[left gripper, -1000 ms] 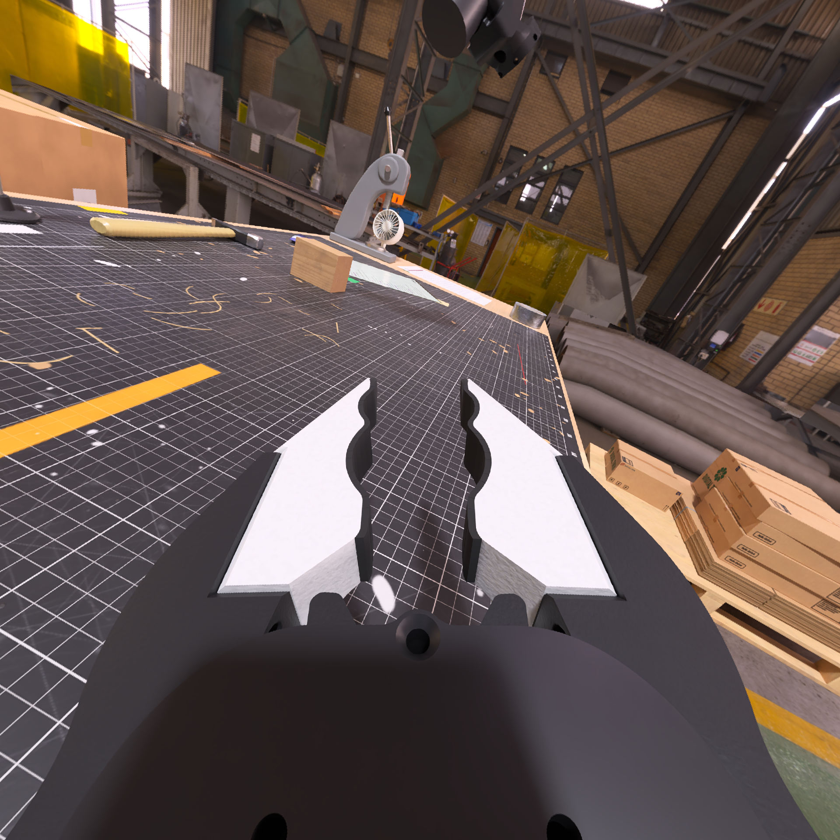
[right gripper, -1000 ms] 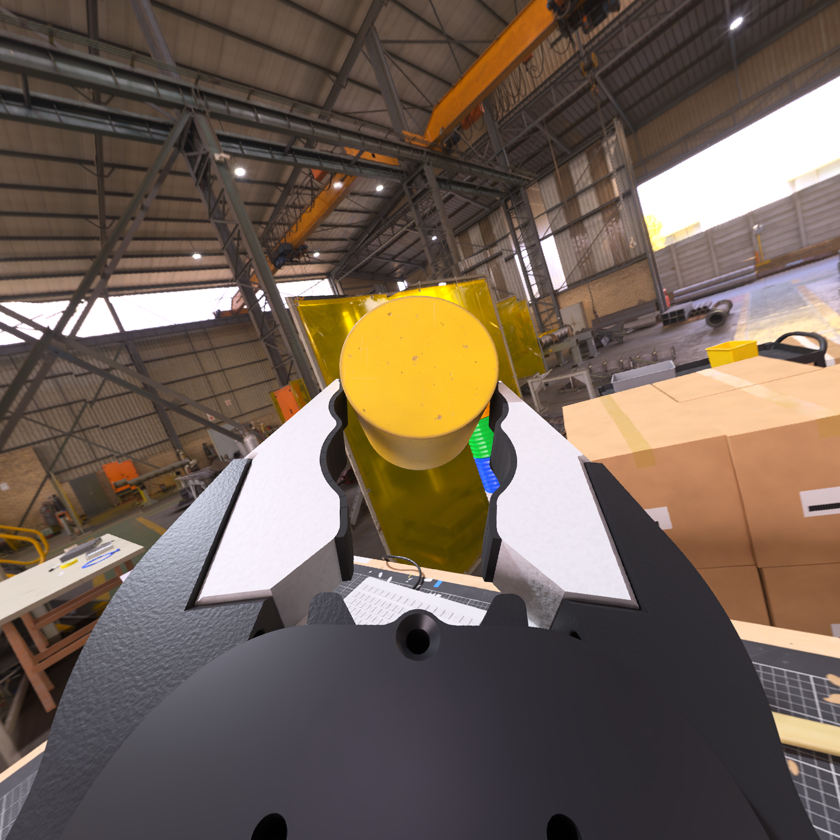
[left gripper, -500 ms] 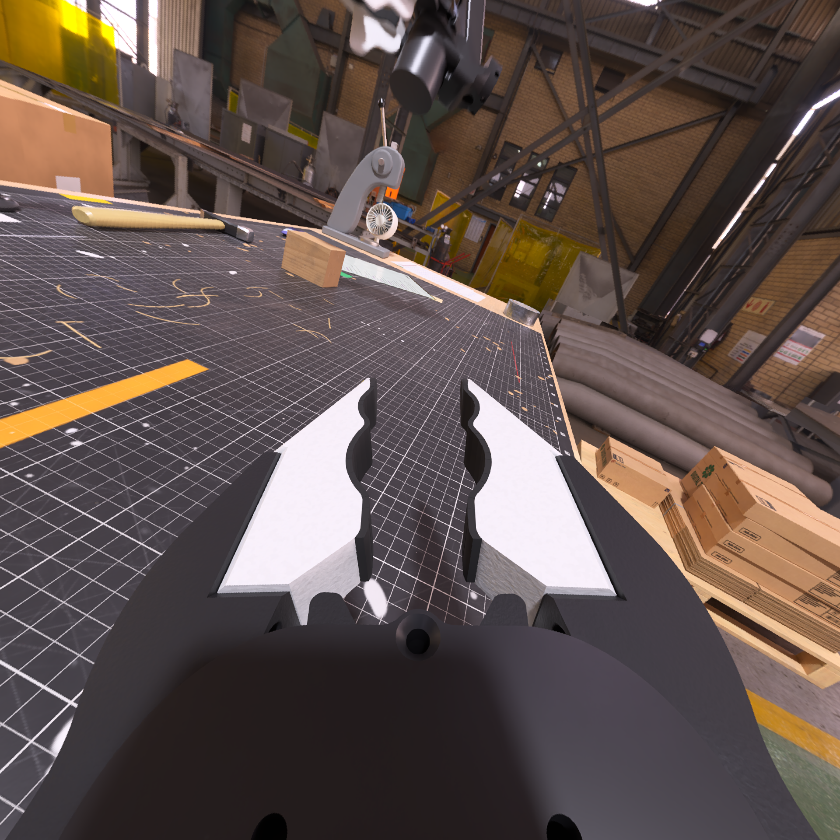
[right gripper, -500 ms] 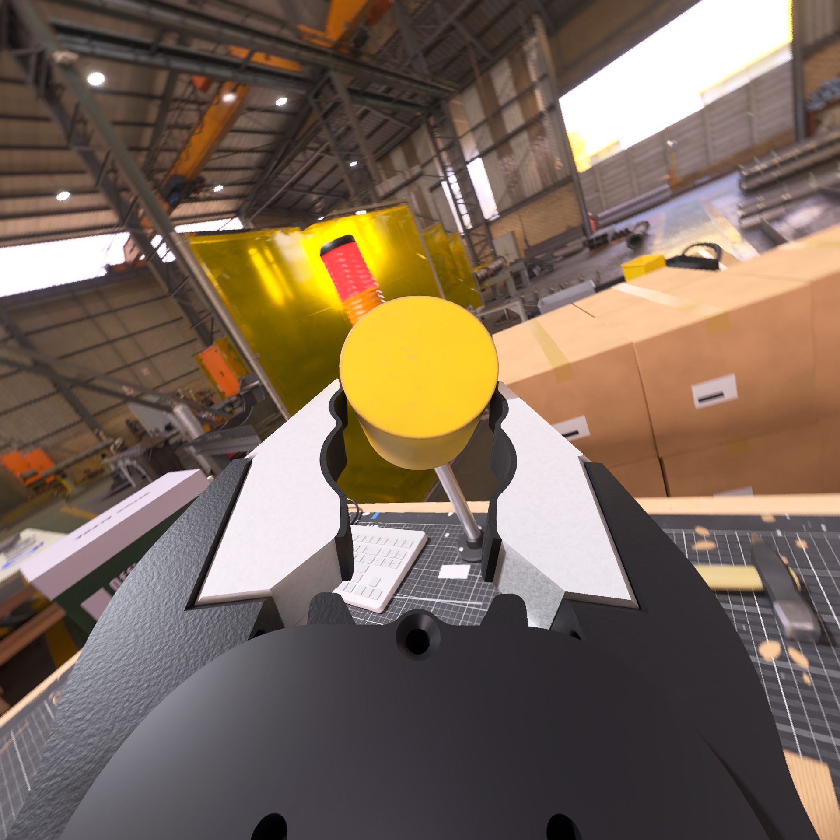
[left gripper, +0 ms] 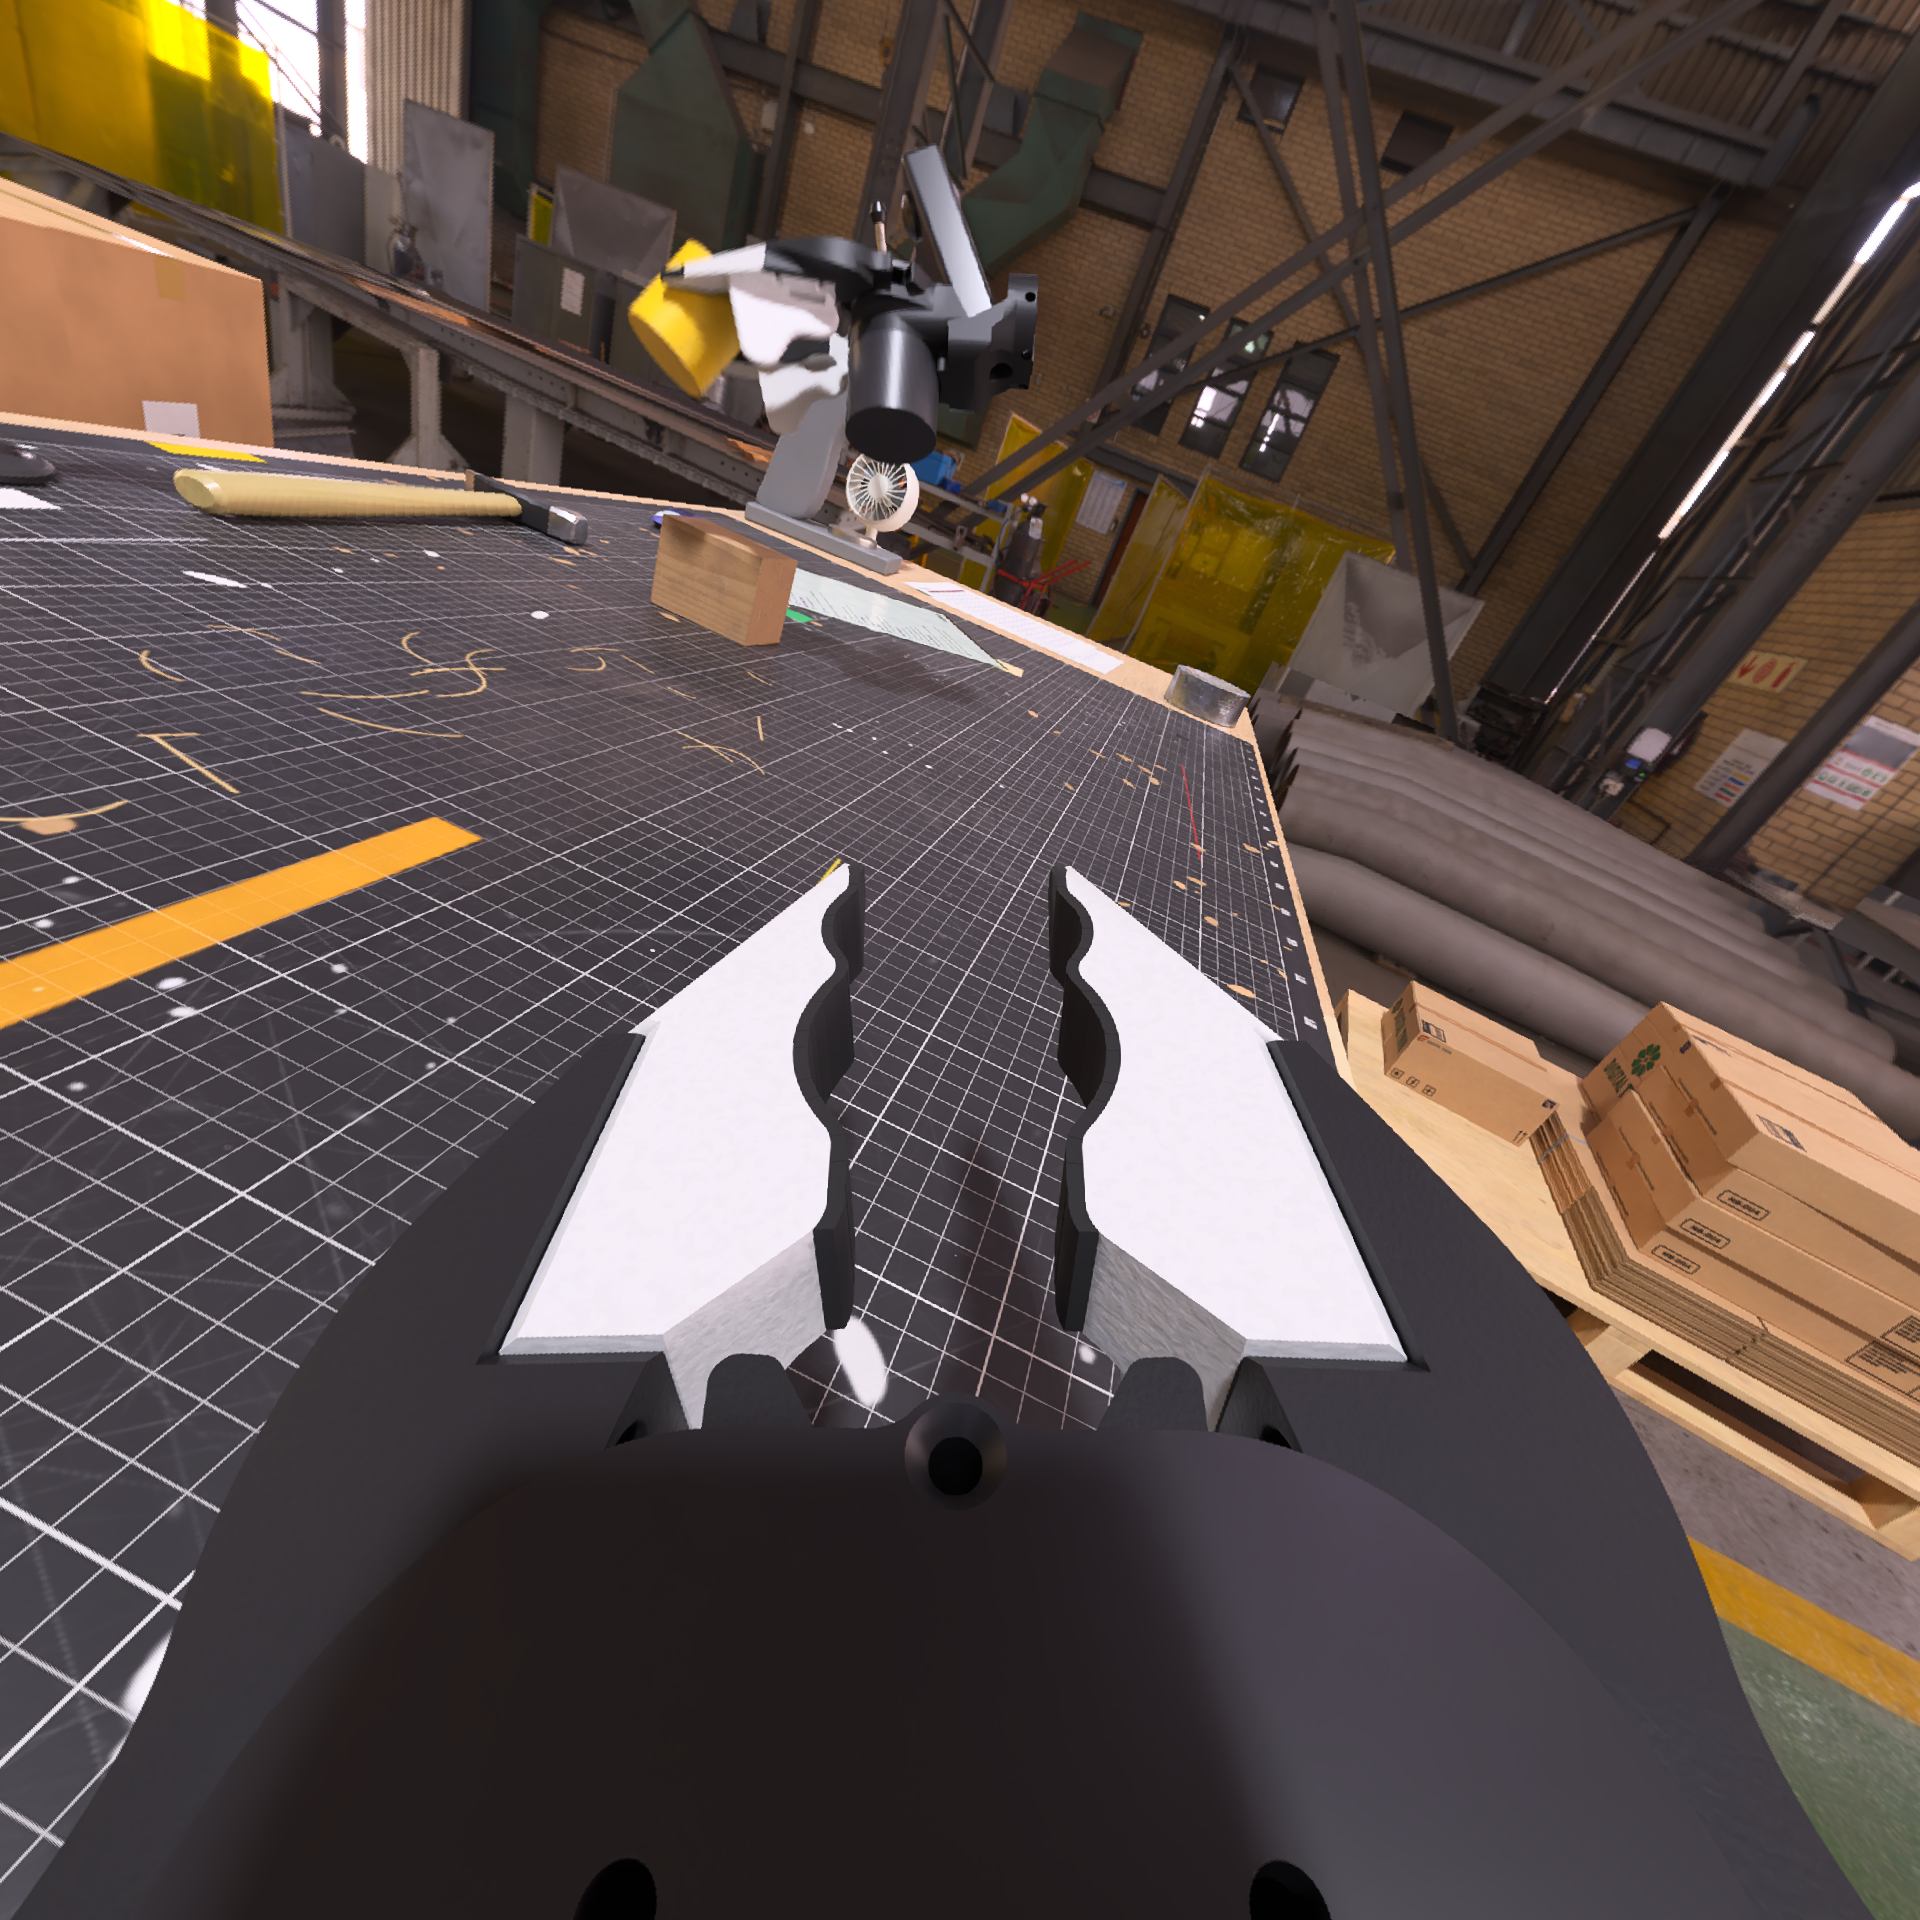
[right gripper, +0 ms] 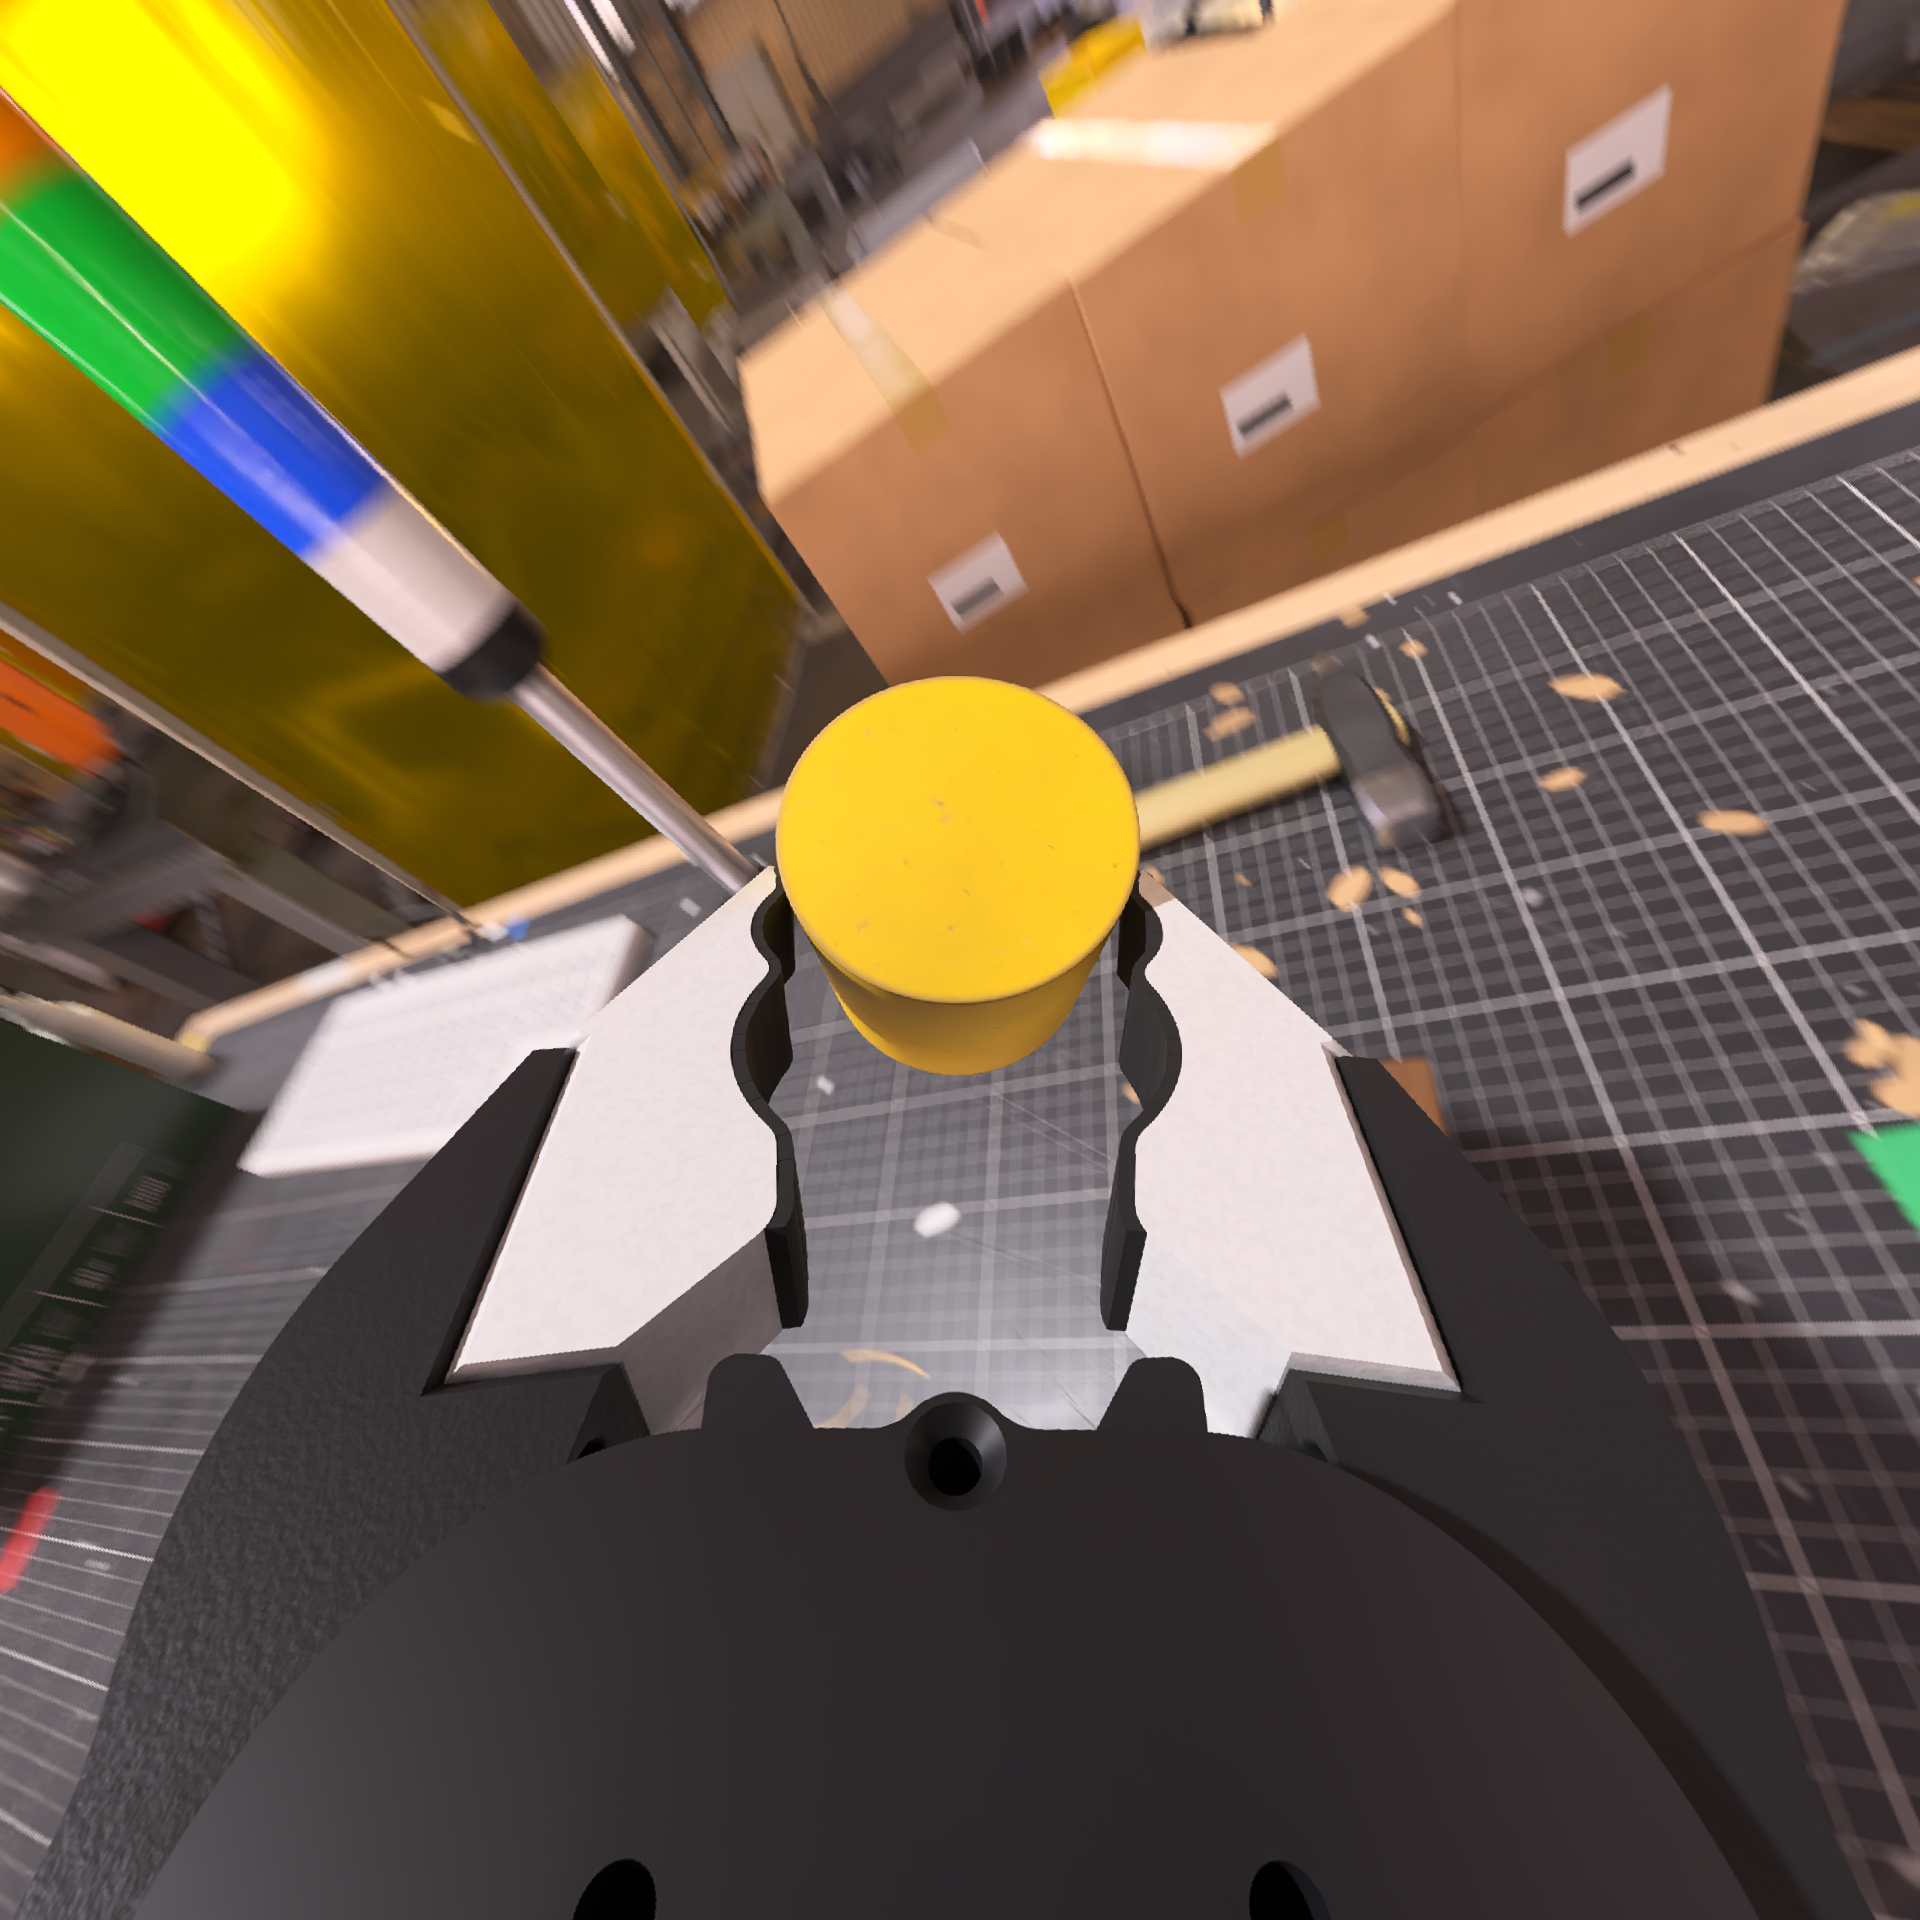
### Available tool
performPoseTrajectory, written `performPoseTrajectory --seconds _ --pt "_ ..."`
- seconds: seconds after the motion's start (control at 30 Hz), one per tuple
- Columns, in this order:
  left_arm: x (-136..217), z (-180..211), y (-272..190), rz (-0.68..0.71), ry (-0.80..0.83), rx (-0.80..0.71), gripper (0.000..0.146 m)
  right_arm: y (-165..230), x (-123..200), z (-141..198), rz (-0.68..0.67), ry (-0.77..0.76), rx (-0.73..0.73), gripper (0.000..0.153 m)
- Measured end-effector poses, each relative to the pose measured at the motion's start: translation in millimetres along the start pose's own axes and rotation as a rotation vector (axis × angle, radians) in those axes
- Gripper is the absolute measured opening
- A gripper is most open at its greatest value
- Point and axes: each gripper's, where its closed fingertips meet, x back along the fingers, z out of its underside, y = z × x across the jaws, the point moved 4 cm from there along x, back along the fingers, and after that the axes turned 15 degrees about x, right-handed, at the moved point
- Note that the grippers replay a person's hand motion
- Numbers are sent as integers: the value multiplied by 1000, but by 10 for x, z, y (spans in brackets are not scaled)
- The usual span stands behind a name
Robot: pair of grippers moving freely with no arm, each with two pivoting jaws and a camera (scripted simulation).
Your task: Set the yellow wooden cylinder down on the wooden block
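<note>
My right gripper is shut on the yellow wooden cylinder, whose round end faces the camera. In the left wrist view the same gripper hangs in the air with the cylinder, above and a little behind the wooden block. The block lies on the black cutting mat at the far side. My left gripper is open and empty, low over the mat, well short of the block. The block is not clear in the right wrist view.
A hammer lies left of the block and also shows in the right wrist view. A grey press with a small fan stands behind the block. Cardboard boxes, a white keyboard and a striped pole line the table's far edge.
My right gripper has tilted down towards the mat with the cylinder and has dropped into the left wrist view above the block. My left gripper has shifted only slightly.
</note>
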Motion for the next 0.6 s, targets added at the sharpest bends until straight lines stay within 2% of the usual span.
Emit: performPoseTrajectory --seconds 0.2,0.4,0.6 --pt "4 -5 8 -5 -4 3 35 -124 -103 470 102 236 157 63" --pt "-4 -2 19 -10 3 9 35 -199 -137 613 154 299 226 63" --pt "5 -11 24 -10 -7 12 35 -182 -93 397 -18 100 -16 63"
